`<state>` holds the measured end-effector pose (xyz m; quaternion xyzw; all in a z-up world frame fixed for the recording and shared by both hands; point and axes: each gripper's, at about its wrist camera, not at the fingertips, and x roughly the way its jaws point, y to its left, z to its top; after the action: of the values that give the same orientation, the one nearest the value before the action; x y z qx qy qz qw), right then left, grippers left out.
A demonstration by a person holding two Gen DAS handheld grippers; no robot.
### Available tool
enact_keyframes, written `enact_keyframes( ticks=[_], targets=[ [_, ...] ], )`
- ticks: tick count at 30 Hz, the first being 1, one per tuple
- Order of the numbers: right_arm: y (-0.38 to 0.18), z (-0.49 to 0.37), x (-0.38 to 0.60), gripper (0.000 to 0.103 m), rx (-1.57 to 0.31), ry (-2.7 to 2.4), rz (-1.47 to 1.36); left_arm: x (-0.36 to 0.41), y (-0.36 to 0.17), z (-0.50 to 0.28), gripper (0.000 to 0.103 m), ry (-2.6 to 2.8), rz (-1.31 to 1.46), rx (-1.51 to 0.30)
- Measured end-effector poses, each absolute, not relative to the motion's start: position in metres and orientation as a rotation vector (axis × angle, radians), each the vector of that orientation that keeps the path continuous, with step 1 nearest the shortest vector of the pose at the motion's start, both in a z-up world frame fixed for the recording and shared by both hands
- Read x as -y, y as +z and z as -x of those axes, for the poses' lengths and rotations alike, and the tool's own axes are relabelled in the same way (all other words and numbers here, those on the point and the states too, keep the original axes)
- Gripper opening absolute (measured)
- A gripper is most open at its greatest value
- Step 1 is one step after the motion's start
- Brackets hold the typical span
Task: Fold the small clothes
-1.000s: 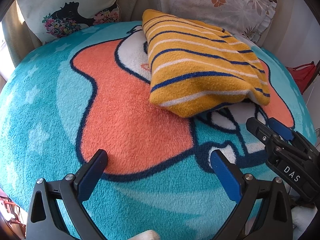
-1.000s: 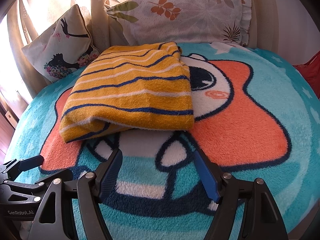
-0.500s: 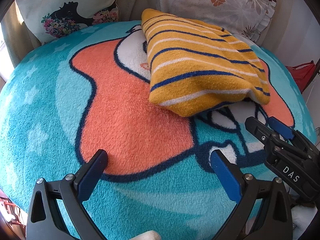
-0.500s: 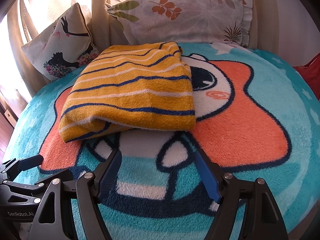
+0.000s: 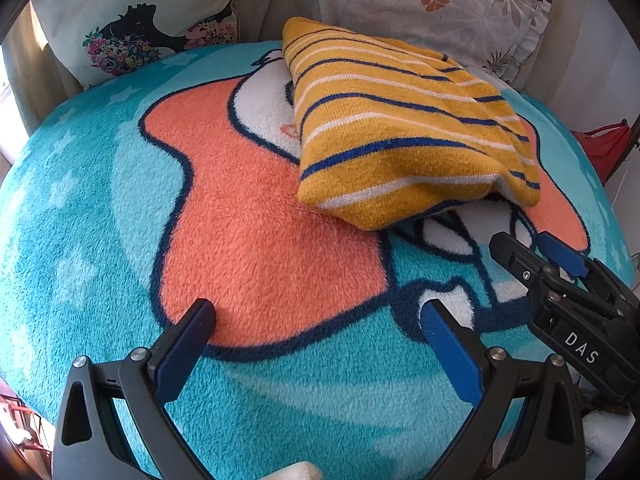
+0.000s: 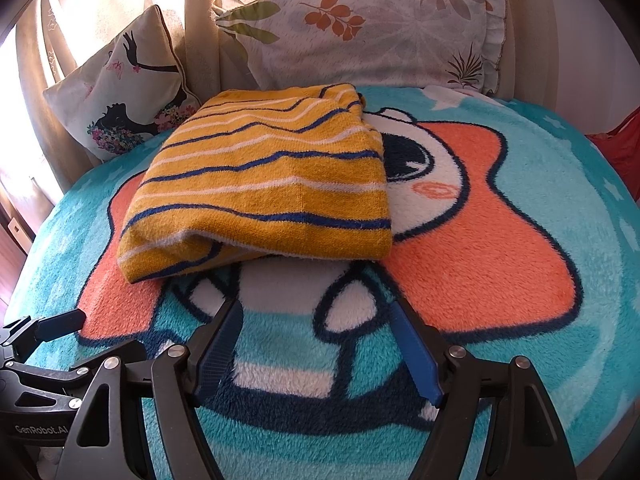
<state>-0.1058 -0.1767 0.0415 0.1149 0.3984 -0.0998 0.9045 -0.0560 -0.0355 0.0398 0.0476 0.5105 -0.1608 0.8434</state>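
A yellow sweater (image 6: 264, 184) with blue and white stripes lies folded on the teal and orange fleece blanket (image 5: 260, 240) that covers the bed. Behind the sweater, 2 cushions lean up: a leaf-print pillow (image 6: 372, 36) and, to its left, a pillow with a black figure (image 6: 128, 88).

The left gripper (image 5: 318, 322) hovers on the near side of the sweater, over the blanket, its fingers spread wide with nothing between them. The right gripper (image 6: 316, 320) sits also on the near side of the sweater, not touching it, fingers likewise wide apart and empty. Each gripper shows at the edge of the other's view.
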Motion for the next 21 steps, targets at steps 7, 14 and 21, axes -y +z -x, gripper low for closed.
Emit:
enact_keyframes(
  ticks=[7, 14, 21],
  targets=[
    [0.0413, 0.1059, 0.1766, 0.081, -0.823, -0.206, -0.237, 0.0358, 0.0398, 0.0565, 0.102, -0.340, -0.101, -1.078],
    [0.0413, 0.1063, 0.1775, 0.081, -0.823, -0.204, -0.238, 0.0359, 0.0393, 0.0576, 0.102, -0.340, -0.100, -1.077],
    [0.0431, 0.1069, 0.1747, 0.081, -0.823, -0.205, -0.232, 0.0332, 0.0426, 0.0602, 0.102, -0.337, -0.104, -1.048]
  ],
)
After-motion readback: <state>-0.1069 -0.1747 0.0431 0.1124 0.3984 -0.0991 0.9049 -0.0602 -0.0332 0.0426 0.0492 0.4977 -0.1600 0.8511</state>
